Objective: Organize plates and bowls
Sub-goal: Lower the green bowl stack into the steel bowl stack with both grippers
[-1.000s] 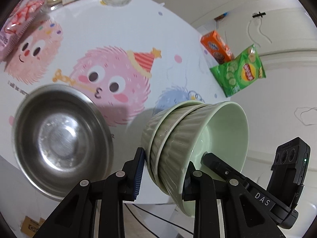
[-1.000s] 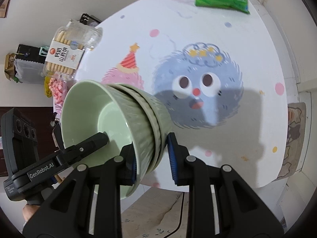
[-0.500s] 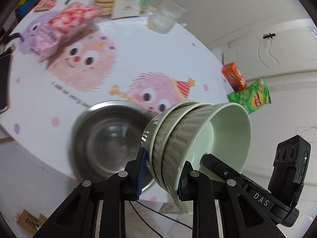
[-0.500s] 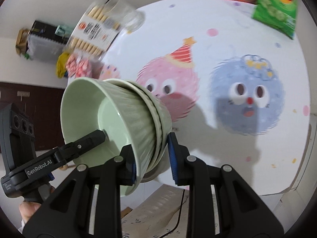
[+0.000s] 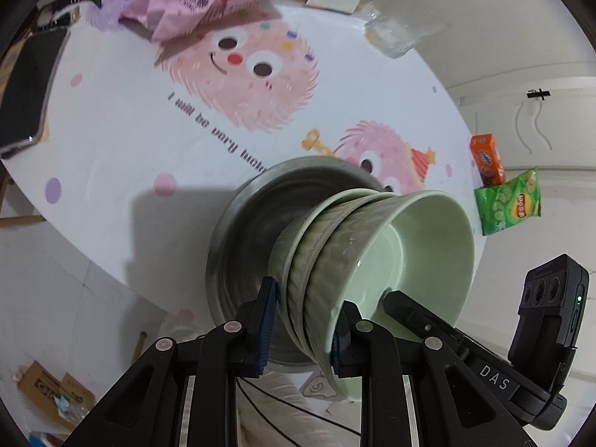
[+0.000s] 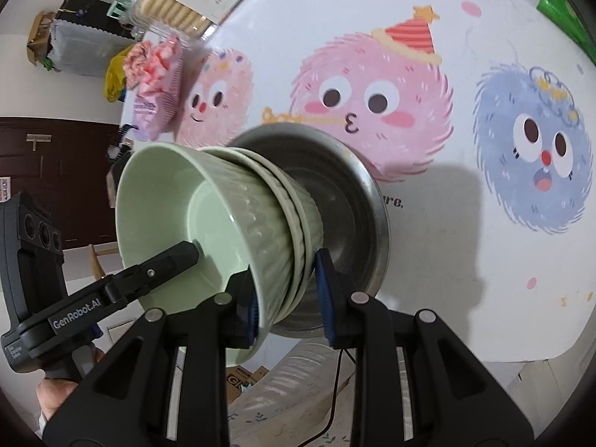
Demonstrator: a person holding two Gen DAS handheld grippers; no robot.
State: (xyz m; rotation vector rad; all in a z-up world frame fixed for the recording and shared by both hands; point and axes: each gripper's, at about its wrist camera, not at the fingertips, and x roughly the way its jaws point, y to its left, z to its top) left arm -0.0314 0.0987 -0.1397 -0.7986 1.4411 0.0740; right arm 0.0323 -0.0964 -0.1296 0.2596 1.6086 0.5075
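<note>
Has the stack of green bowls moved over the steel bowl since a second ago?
Yes. The green bowls sat right of the steel bowl on the table; now they overlap it, carried left over its basin by both grippers.

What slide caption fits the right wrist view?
Both tongs grip stacked green bowls above a steel bowl on the cartoon tablecloth.

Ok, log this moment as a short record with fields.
held: stack of green bowls
left gripper: shut on the stack's rim
right gripper: shut on the rim from the opposite side
stack pose: tilted, opening sideways
below stack: steel bowl
surface: table with cartoon monsters
other items: chips bag, orange box, glass
</note>
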